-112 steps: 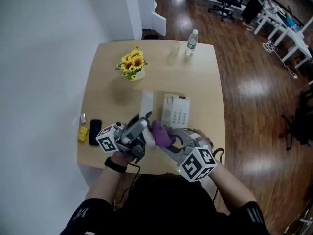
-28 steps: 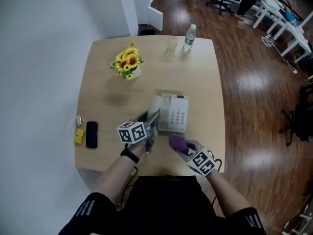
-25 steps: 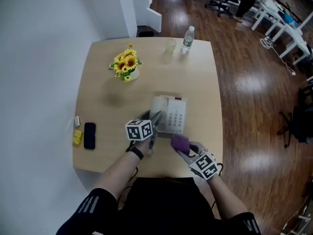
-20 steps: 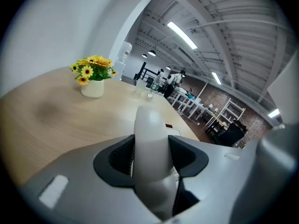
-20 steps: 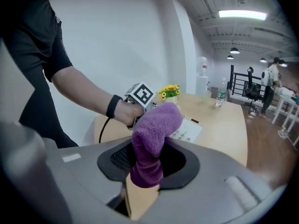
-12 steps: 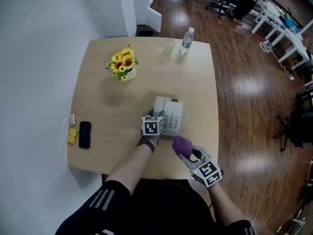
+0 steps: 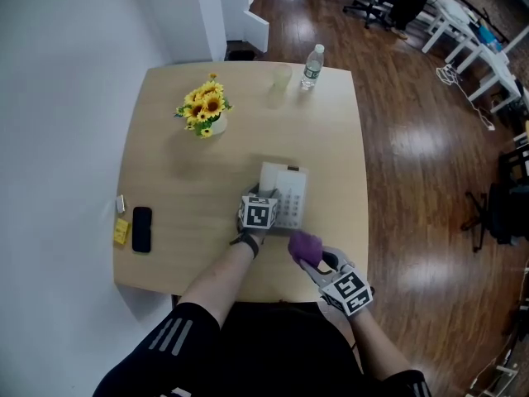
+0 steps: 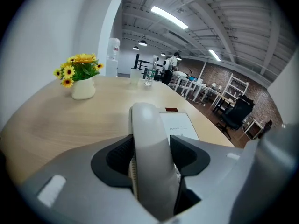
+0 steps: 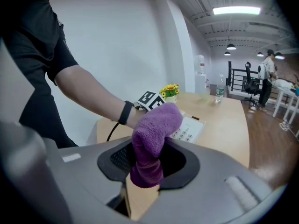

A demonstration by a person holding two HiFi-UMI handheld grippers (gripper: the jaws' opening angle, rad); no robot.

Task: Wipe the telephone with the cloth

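Floorboards of dark wood spread round the pale wooden tabletop, which fills the middle of the head view. The telephone, a white desk set with a keypad, sits on it at about 5 o'clock from the tabletop's centre, near the person's edge. The left tool reaches in from 6 o'clock, its jaws pressed against both sides of the white handset, which runs straight away from the camera between the dark pads; the telephone's base shows just beside the handset at 2 o'clock in the left gripper view. Whether the handset is raised off its cradle cannot be told. The right tool hangs over the tabletop's near edge at 5 o'clock from the telephone, apart from it, jaws closed on the purple cloth, whose bunched upper end stands up out of the grip. A white pot of sunflowers stands at 10 o'clock from the centre. A water bottle stands at 1 o'clock by the far edge, a clear cup just beside it at its 8 o'clock. A black mobile phone lies at 8 o'clock near the left edge, with a small yellow object just beside it toward that edge.
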